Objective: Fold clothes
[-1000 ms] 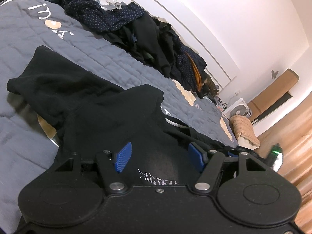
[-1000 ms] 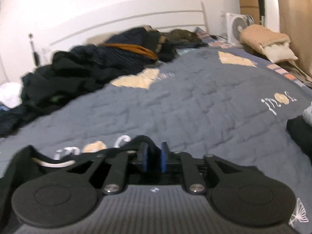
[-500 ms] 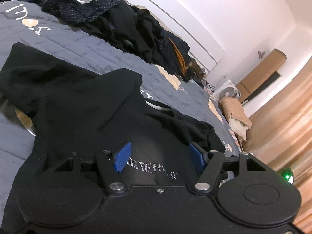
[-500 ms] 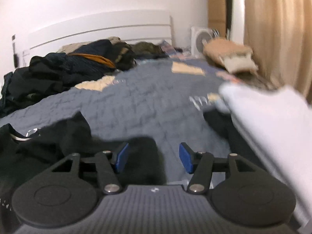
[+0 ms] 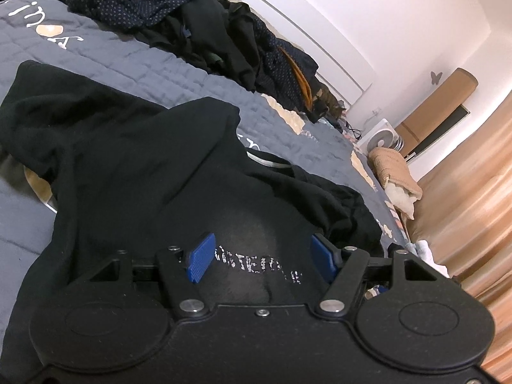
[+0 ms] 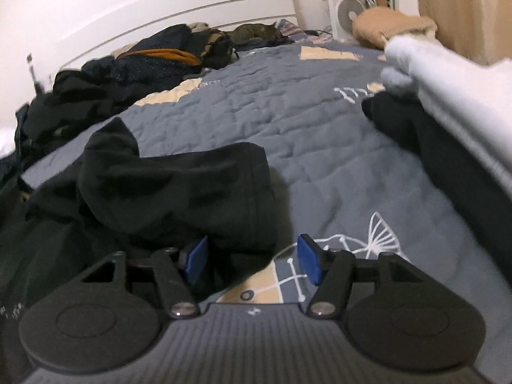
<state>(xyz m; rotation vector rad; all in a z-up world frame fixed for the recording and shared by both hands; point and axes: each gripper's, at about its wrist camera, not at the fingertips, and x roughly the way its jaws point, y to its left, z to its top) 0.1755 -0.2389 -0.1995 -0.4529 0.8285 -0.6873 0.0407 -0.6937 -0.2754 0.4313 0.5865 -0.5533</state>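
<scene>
- Hovering low over the black T-shirt [image 5: 134, 166], the left gripper [image 5: 260, 257] has its blue pads spread wide, gripping nothing; the white chest lettering [image 5: 259, 264] shows between them.
- Spread just as wide, the right gripper [image 6: 252, 264] holds nothing; its left pad sits against the folded black sleeve [image 6: 198, 185], its right pad over bare quilt [image 6: 288, 121].
- The shirt lies crumpled on the near part of the grey quilt, with a clothes pile [image 6: 128, 70] at the far headboard.
</scene>
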